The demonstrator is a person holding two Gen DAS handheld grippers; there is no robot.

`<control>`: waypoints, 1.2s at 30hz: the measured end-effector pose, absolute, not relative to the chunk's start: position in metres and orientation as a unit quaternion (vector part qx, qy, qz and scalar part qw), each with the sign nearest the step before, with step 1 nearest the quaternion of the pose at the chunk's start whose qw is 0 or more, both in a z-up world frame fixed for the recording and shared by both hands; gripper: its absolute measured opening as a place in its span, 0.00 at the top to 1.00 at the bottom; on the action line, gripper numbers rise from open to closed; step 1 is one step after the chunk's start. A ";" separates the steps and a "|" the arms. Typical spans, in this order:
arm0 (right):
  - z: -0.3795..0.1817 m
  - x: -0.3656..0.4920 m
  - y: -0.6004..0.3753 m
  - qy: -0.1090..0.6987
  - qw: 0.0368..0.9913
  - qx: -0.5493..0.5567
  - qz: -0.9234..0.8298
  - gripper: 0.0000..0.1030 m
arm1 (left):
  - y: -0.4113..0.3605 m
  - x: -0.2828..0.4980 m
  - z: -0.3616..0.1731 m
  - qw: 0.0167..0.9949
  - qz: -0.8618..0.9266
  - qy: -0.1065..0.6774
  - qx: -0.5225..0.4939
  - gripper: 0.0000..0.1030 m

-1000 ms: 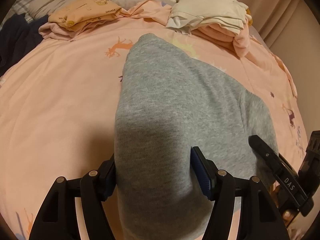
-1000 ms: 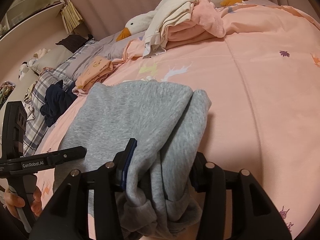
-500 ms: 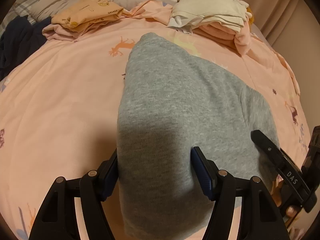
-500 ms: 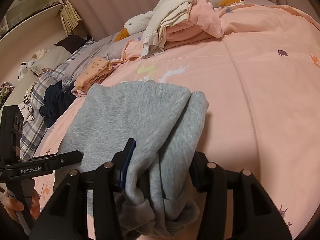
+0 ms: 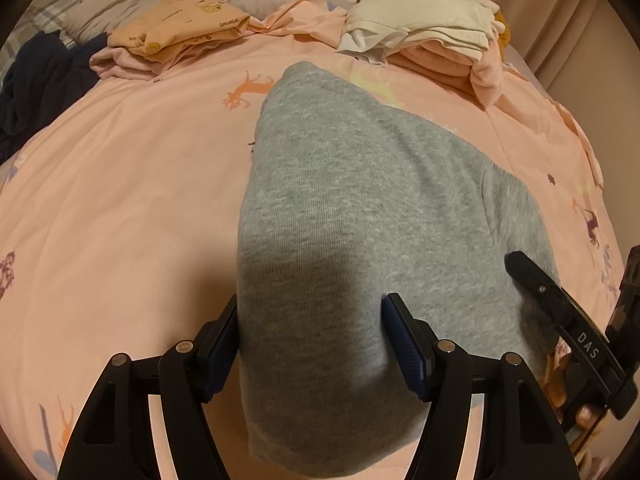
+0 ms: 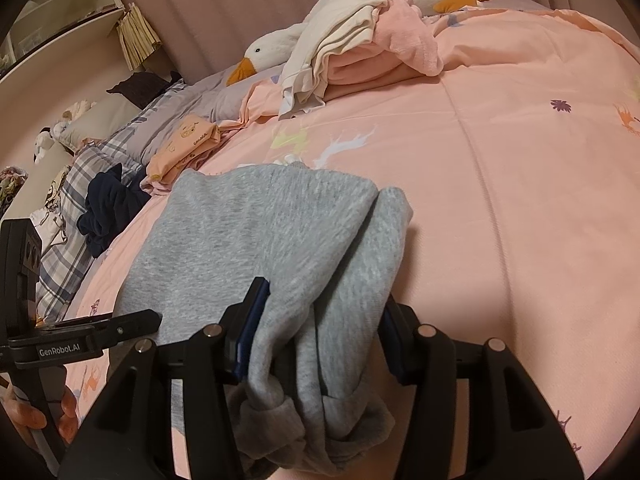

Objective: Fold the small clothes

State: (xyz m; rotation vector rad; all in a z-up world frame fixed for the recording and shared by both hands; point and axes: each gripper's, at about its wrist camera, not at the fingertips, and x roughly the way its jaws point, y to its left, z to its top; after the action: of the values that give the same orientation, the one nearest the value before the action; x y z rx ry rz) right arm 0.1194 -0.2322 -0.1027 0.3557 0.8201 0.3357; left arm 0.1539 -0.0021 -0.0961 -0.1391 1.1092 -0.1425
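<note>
Here both grippers (image 5: pixel 312 336) (image 6: pixel 320 340), jaws apparently clamped, hold grey garment (image 5: pixel 360 200) w/ bed (image 5: pixel 120 200) beneath.

a plush goose (image 6: pixel 280 50) lies by the plaid pillow (image 6: pixel 76 200) (shelf (image 6: pixel 60 12) behind), on pink bedding (image 6: pixel 520 200).

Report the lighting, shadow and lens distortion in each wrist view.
Left wrist view: warm dim light; a dark shadow covers the grey garment near the left gripper; the pink bedspread bulges under fisheye warp, corners vignetted. Right wrist view: same warm cast; the right gripper shades the bunched cloth; bed edge curves.
</note>
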 end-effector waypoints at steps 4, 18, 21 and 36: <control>-0.103 0.120 -0.233 0.394 0.888 0.172 0.161 0.49 | -0.002 0.152 -0.096 0.846 -0.066 0.526 -0.063 0.34; -0.102 0.119 -0.237 0.394 0.888 0.179 0.153 0.46 | -0.002 0.146 -0.098 0.846 -0.063 0.527 -0.058 0.33; -0.102 0.119 -0.237 0.393 0.889 0.178 0.152 0.46 | -0.002 0.145 -0.098 0.845 -0.063 0.528 -0.059 0.33; -0.103 0.120 -0.240 0.395 0.890 0.179 0.143 0.43 | 0.002 0.139 -0.102 0.842 -0.066 0.530 -0.070 0.28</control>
State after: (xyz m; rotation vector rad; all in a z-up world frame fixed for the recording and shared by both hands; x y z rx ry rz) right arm 0.1197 -0.2400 -0.1034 0.3717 0.8208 0.2975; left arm 0.1394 0.0021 -0.1017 -0.1474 1.1194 -0.1404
